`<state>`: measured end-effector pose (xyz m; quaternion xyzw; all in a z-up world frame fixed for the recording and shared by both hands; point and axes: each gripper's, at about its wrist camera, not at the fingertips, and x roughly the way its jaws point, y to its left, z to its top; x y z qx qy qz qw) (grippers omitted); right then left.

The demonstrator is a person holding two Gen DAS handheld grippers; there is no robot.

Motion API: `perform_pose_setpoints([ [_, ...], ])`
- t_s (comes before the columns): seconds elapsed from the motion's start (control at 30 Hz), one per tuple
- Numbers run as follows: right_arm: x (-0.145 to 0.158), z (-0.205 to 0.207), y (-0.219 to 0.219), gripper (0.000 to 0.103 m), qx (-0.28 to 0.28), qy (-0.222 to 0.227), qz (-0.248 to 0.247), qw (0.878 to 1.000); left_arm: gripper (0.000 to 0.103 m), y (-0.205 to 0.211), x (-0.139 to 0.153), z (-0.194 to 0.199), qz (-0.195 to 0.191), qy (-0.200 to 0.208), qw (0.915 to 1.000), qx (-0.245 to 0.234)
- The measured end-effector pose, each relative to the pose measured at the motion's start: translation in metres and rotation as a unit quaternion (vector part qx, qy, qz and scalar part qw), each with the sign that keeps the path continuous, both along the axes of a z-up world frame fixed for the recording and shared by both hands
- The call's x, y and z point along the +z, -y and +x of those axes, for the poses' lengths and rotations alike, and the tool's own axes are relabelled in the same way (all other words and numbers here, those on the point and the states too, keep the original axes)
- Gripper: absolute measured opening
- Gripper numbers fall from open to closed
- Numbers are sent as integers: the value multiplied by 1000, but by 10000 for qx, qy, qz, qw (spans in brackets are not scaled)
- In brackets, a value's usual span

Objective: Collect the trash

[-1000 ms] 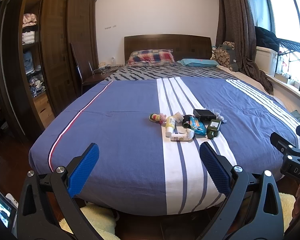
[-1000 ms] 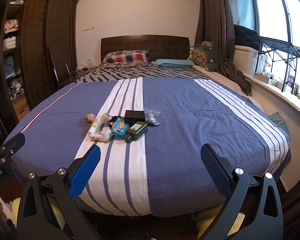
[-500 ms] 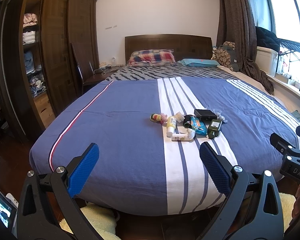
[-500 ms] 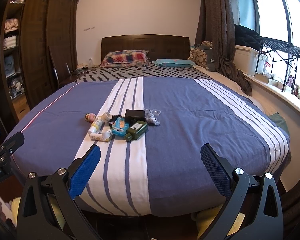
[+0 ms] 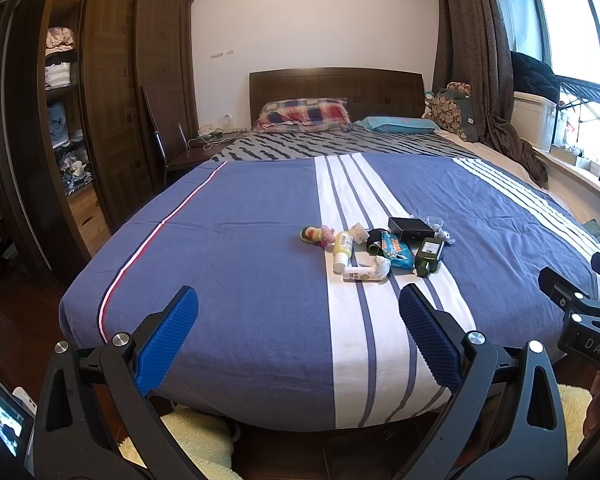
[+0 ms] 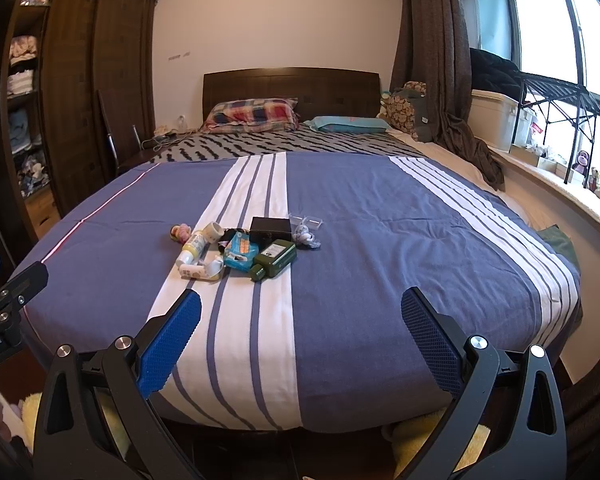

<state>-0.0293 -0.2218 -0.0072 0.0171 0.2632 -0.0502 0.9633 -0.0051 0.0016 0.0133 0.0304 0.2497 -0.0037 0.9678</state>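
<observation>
bed (image 5: 236, 280) | blue-white striped cover | trash pile (image 5: 380, 246) mid-bed | pillows (image 5: 304, 114) at headboard

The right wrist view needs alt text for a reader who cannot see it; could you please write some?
A small heap of trash, including a dark green rectangular bottle, a light blue wipes packet and a yellow-and-white plastic bottle, lies on a blue bedspread with white stripes. The right gripper hovers at the bed's foot, jaws wide open and empty.
</observation>
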Motion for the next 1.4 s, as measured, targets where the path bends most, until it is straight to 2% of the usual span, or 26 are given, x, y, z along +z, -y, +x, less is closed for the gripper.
perform_pose_setpoints([
  [1.07,-8,4,1,100,-24,-67,15,10000,95,-2,-10,4,48,-89,9999,22],
  [1.4,-19,13,5,100,-1,27,10,10000,95,1,-28,20,164,-270,9995,24],
])
